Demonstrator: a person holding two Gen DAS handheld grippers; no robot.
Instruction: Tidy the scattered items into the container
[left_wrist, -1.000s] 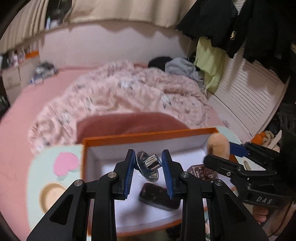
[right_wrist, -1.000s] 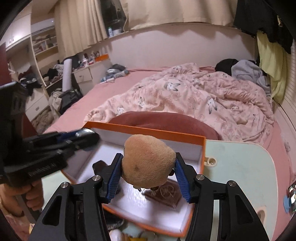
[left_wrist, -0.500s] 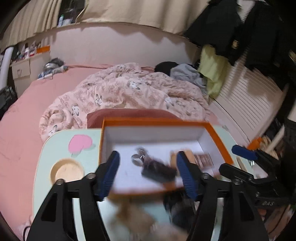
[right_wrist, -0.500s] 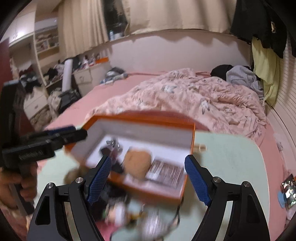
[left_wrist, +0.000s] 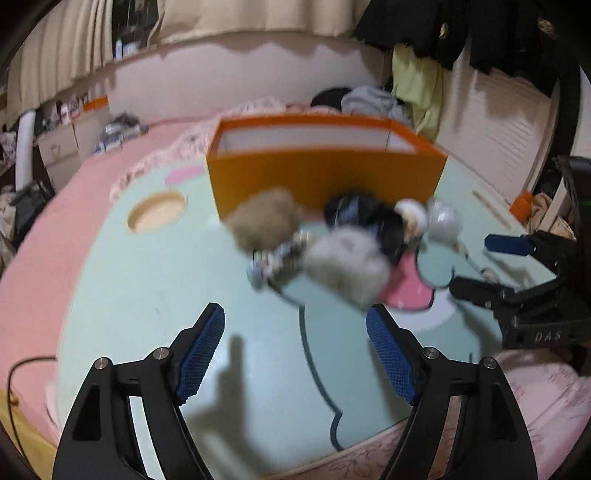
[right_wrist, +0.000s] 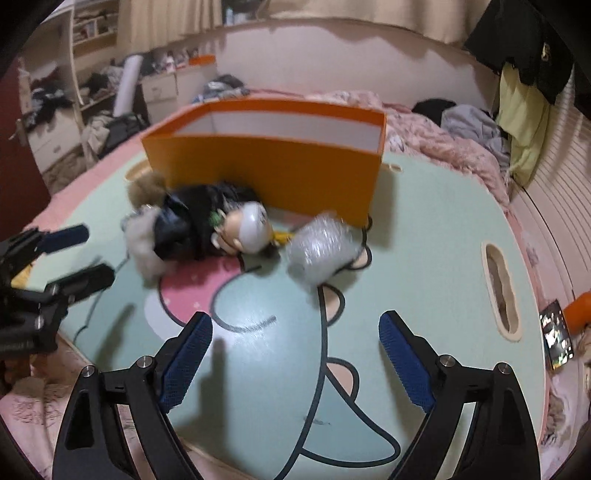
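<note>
Orange cardboard box with white inner walls (left_wrist: 325, 173) (right_wrist: 273, 170) stands upright at the far side of the pale green tabletop with cartoon print (left_wrist: 155, 295) (right_wrist: 424, 236). Its contents can't be seen from either wrist view.

Loose items lie in a clump on the table just in front of the box's near wall, all motion-blurred:
- tan fluffy pompom (left_wrist: 264, 218) (right_wrist: 146, 188), at the box's left corner, touching or nearly touching the wall
- grey-white fluffy pompom (left_wrist: 345, 264) (right_wrist: 144, 243), nearest the left gripper, overlapping the black item
- black crumpled fabric item (left_wrist: 364, 214) (right_wrist: 195, 225), in the middle of the clump
- small doll head with white cap (right_wrist: 247, 229) (left_wrist: 410, 216), against the black fabric
- clear bubble-wrap bundle (right_wrist: 321, 249) (left_wrist: 443, 221), on the right end of the clump, near the box's right corner
- small patterned trinket, blurred, can't identify (left_wrist: 275, 260), between the two pompoms

Left gripper (left_wrist: 295, 354): jaws spread wide, nothing between the blue pads, hovering over bare table short of the clump. Also visible at the left edge of the right wrist view (right_wrist: 79, 254).

Right gripper (right_wrist: 295, 354): jaws spread wide, holding nothing, over the printed table, facing the bubble-wrap bundle and box. Visible at the right edge of the left wrist view (left_wrist: 480, 266).

Pink bed with rumpled blanket (right_wrist: 439, 147) sits behind the table.
</note>
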